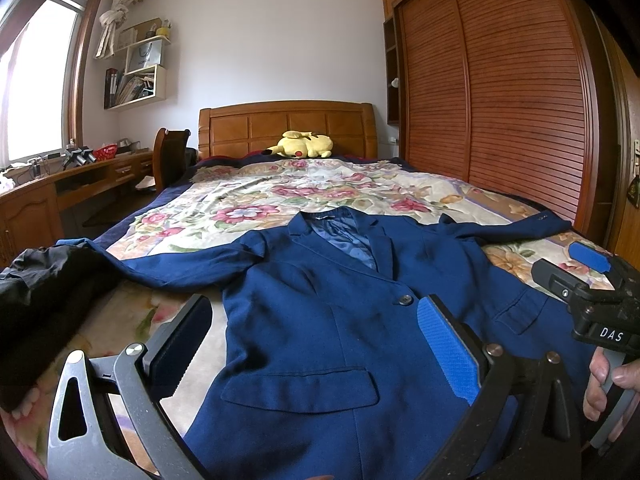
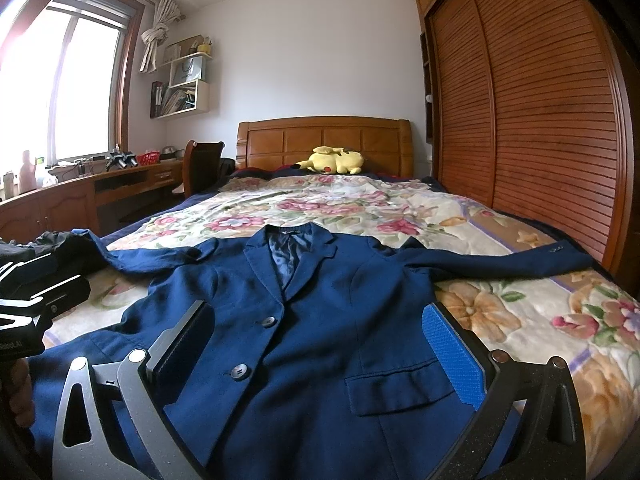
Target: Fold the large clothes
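Item: blue blazer (image 1: 320, 320), flat on bed (image 1: 280, 192), unfolded.
Sleeves at 9 and 3 o'clock; left gripper (image 1: 320, 352) and right gripper (image 2: 320, 352) both agape, empty.

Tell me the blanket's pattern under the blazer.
Cream blanket with pink and orange flowers; the right wrist view shows it best.
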The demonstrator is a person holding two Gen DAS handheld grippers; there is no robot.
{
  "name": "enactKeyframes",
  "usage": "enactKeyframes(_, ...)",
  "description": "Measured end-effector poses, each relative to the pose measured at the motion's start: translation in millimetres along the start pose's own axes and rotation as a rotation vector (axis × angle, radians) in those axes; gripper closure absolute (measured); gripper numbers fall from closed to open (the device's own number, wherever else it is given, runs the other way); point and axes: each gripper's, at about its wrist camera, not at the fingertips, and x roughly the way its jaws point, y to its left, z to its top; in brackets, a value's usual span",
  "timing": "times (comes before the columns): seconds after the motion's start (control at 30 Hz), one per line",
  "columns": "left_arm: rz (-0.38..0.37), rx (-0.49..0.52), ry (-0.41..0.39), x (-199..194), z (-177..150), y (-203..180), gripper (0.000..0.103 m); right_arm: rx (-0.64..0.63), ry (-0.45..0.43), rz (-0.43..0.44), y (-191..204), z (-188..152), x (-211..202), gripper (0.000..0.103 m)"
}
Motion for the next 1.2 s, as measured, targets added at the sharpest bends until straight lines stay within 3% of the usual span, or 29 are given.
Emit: enactKeyframes(1.2,0.003,0.004,-0.006,-3.7,2.2,5.5,0.0,0.004,-0.004,-0.002,-2.1,0.0,1.5,0.0)
